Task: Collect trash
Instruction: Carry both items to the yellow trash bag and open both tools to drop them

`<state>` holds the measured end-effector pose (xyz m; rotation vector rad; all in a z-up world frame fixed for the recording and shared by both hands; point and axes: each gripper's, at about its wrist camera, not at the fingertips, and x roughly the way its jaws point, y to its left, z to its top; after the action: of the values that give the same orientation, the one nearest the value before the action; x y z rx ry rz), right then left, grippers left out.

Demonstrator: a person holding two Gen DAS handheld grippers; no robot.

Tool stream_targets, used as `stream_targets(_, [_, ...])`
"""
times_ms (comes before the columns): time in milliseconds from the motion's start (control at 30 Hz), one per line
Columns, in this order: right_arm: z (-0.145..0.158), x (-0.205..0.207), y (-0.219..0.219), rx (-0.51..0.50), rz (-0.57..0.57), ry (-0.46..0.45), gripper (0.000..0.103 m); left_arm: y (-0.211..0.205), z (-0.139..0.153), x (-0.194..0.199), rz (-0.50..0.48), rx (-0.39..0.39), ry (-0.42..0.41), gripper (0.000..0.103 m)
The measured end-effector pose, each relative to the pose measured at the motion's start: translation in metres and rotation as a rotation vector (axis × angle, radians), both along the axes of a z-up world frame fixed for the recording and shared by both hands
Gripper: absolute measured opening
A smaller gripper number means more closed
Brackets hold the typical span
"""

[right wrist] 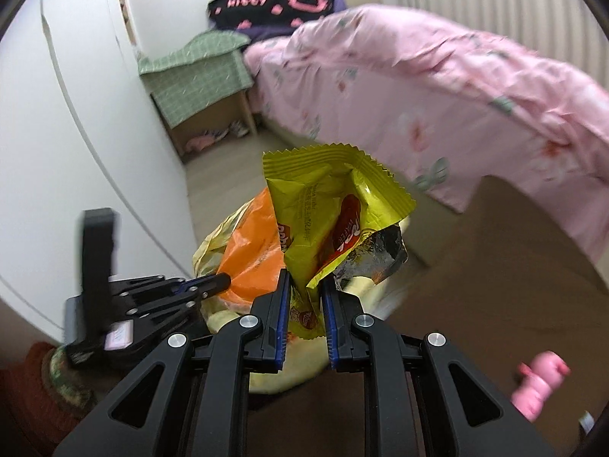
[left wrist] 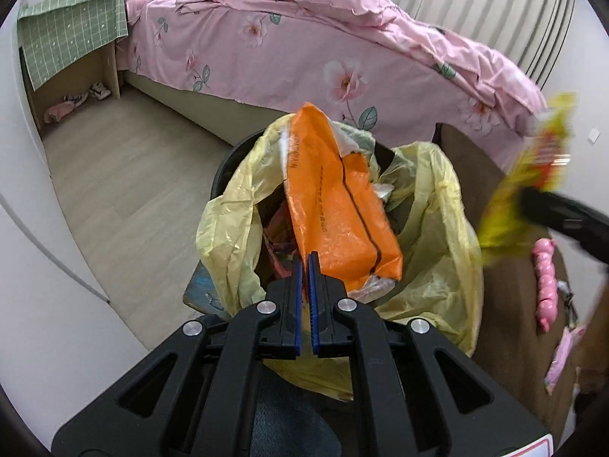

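A black bin lined with a pale yellow bag (left wrist: 430,205) stands before the bed, holding several wrappers. My left gripper (left wrist: 304,261) is shut on the lower edge of an orange plastic bag (left wrist: 335,198) that sticks up out of the bin. My right gripper (right wrist: 306,278) is shut on a yellow-green wafer wrapper (right wrist: 323,205) with a torn foil side, held up above the bin. The wrapper shows blurred at the right of the left wrist view (left wrist: 533,175). The left gripper (right wrist: 224,278) and orange bag (right wrist: 251,255) also show in the right wrist view.
A bed with a pink floral duvet (left wrist: 304,38) runs behind the bin. A bedside table under green checked cloth (left wrist: 72,30) stands at the left with slippers beneath. A brown table (right wrist: 495,266) at the right carries a pink toy (left wrist: 546,282). A white wardrobe door (right wrist: 76,133) is left.
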<state>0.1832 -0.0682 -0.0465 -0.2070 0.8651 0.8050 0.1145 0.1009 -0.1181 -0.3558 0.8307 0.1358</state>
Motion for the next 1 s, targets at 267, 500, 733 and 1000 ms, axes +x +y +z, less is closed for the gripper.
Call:
stream_targets(267, [-0.037, 0.032, 0.036, -0.136, 0.027, 0.101, 0.026, 0.017, 0.007, -0.017, 0.023, -0.123, -0.047, 0.010])
stream_targets(500, [-0.025, 0.026, 0.017, -0.074, -0.029, 0.092, 0.042, 0.017, 0.028, -0.025, 0.069, -0.101, -0.119, 0.033])
stream_targets(733, [-0.012, 0.008, -0.001, -0.056, -0.010, 0.061, 0.054, 0.012, 0.046, -0.031, 0.099, -0.090, -0.174, 0.040])
stream_targets(1000, [0.028, -0.025, -0.059, 0.027, -0.121, -0.106, 0.054, -0.013, 0.070, -0.037, 0.025, -0.058, -0.211, 0.043])
